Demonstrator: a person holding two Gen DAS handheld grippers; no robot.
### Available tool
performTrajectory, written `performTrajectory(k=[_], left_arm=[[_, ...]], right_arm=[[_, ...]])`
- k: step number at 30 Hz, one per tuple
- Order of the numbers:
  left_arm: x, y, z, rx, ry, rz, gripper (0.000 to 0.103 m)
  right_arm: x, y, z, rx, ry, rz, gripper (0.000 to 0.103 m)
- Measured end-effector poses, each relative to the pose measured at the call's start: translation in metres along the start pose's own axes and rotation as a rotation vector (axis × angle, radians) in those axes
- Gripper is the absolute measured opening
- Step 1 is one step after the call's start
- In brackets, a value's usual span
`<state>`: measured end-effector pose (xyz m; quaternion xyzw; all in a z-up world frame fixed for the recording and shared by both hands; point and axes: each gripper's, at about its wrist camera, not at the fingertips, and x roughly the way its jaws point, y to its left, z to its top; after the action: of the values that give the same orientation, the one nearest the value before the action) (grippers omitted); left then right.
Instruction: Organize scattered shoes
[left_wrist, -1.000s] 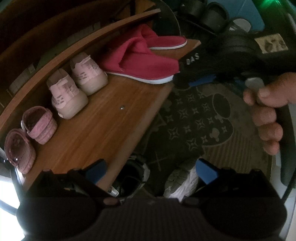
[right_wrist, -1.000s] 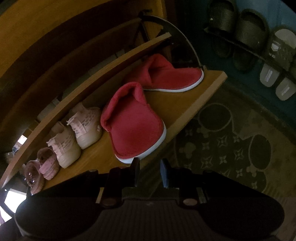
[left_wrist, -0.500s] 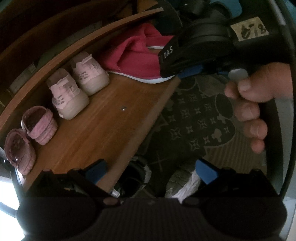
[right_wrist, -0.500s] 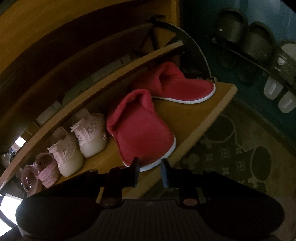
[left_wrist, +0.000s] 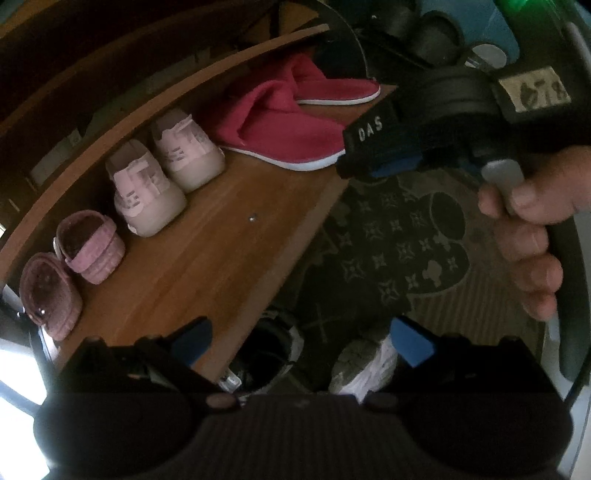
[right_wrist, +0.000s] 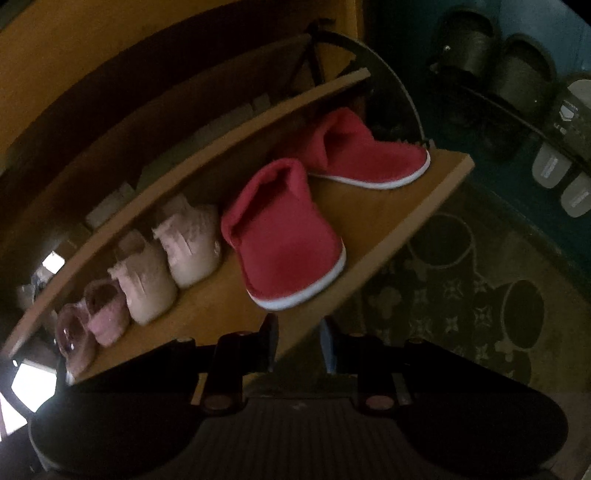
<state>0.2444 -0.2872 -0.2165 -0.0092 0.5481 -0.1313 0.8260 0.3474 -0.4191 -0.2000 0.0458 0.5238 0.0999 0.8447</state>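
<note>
We see a wooden shelf (left_wrist: 207, 258) carrying six shoes in a row along its back edge: two dark pink clogs (left_wrist: 70, 269) at the left end, two pale pink sneakers (left_wrist: 162, 173) mid-shelf, and two red slippers (right_wrist: 284, 236) toward the right end, the nearer one reaching the front edge. Our left hand-held gripper (left_wrist: 301, 341) hangs over the shelf's front edge with jaws spread wide and nothing between them; below it, on the floor, lie a dark shoe (left_wrist: 269, 350) and a white sneaker (left_wrist: 364, 371). Our right hand-held gripper (right_wrist: 297, 341) sits just off the front edge near the red slipper's toe, jaws narrowly parted, empty. A patterned mat (right_wrist: 461, 295) covers the floor.
</note>
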Motion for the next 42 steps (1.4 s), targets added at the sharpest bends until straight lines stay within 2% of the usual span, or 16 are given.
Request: performTrajectory(k=[5, 13, 16, 24, 31, 36, 42], left_arm=[[0.003, 0.002, 0.002, 0.000, 0.004, 0.005, 0.103], [0.008, 0.004, 0.004, -0.007, 0.007, 0.000, 0.103], [0.009, 0.004, 0.003, -0.004, 0.008, 0.000, 0.103], [0.009, 0.005, 0.003, -0.004, 0.006, 0.002, 0.103], [0.010, 0.004, 0.003, -0.009, 0.005, 0.006, 0.103], [0.013, 0.001, 0.005, 0.006, 0.007, 0.018, 0.103], [0.008, 0.004, 0.005, -0.026, 0.013, 0.013, 0.103]], right_arm=[[0.005, 0.005, -0.001, -0.024, 0.005, 0.032, 0.026], [0.017, 0.016, -0.003, -0.089, 0.001, -0.039, 0.028], [0.018, 0.015, 0.000, -0.073, -0.013, -0.078, 0.028], [0.020, 0.010, 0.005, -0.046, -0.040, -0.112, 0.028], [0.021, -0.003, 0.010, 0.036, -0.071, -0.140, 0.028], [0.023, 0.000, 0.011, 0.009, -0.075, -0.157, 0.028], [0.023, 0.002, 0.016, -0.001, -0.073, -0.172, 0.028]])
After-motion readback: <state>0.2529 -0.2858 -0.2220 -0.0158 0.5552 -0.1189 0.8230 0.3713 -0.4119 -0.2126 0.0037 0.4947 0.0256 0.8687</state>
